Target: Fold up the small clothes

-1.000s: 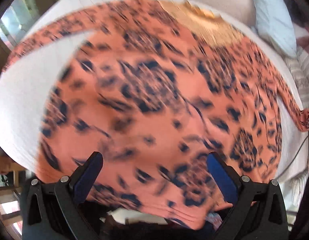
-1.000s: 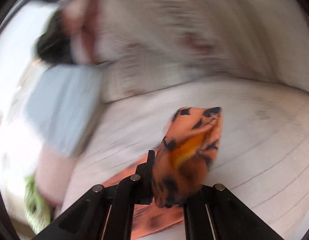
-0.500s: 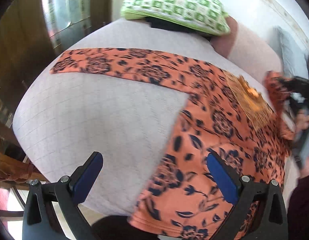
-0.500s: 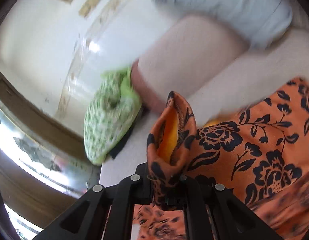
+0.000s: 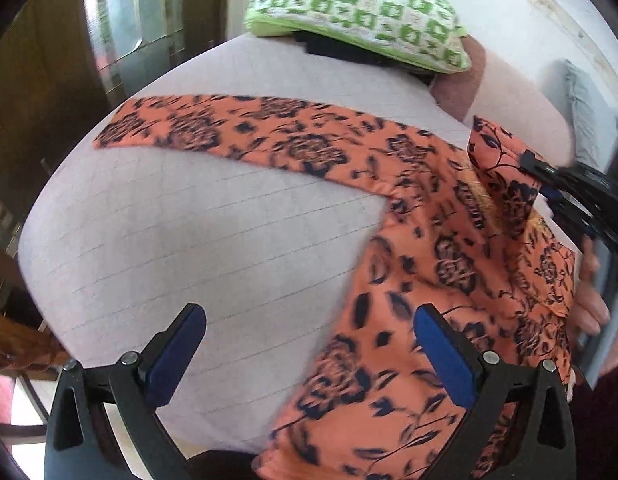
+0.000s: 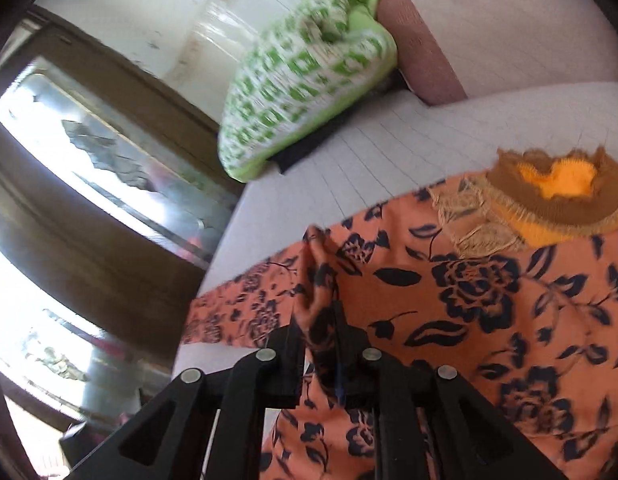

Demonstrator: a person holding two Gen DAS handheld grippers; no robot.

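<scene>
An orange top with black flower print [image 5: 429,272] lies spread on a pale bed [image 5: 213,240], one sleeve [image 5: 229,132] stretched out to the left. Its neck has a gold fringed trim [image 6: 549,200]. My left gripper [image 5: 309,344] is open and empty, hovering above the top's lower left edge. My right gripper [image 6: 319,316] is shut on the end of the other sleeve [image 6: 317,276], held folded over the body of the top. It also shows at the right of the left wrist view [image 5: 541,172].
A green and white checked pillow [image 5: 357,12] lies on a dark item at the bed's far end, beside a pink bolster [image 6: 421,40]. A pale blue pillow [image 5: 585,116] lies at far right. A wooden cabinet with glass [image 6: 89,152] stands past the bed's left edge.
My right gripper has carried the sleeve end from off the bed's side across over the top's body. My left gripper has swung left, off the middle of the top.
</scene>
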